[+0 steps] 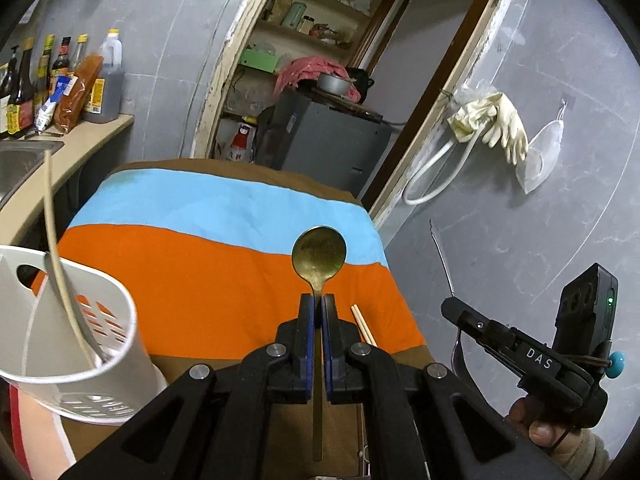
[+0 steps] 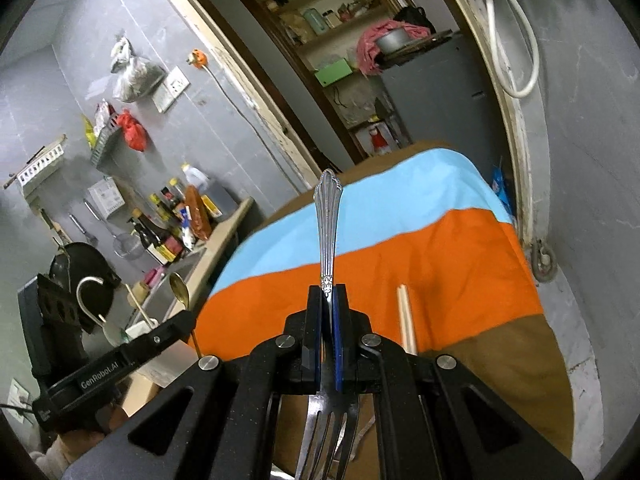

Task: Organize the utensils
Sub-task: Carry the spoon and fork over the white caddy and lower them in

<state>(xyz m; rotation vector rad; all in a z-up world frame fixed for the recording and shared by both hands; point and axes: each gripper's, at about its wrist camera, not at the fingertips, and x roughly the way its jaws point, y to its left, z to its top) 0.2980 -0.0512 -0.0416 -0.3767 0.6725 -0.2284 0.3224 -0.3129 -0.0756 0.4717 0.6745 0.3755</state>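
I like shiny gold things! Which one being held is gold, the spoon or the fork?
The spoon, in the left gripper. It is brassy gold with a round bowl; the fork is silver.

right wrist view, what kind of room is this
Most likely a small home kitchen: sauce bottles line a counter by a sink, a wok hangs on the tiled wall, pantry shelves show through the doorway.

grey tiled wall, open doorway, cluttered shelves

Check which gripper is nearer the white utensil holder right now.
Left. The left gripper, shut on the spoon, is just right of the white utensil holder. The right gripper, holding the fork, is farther right.
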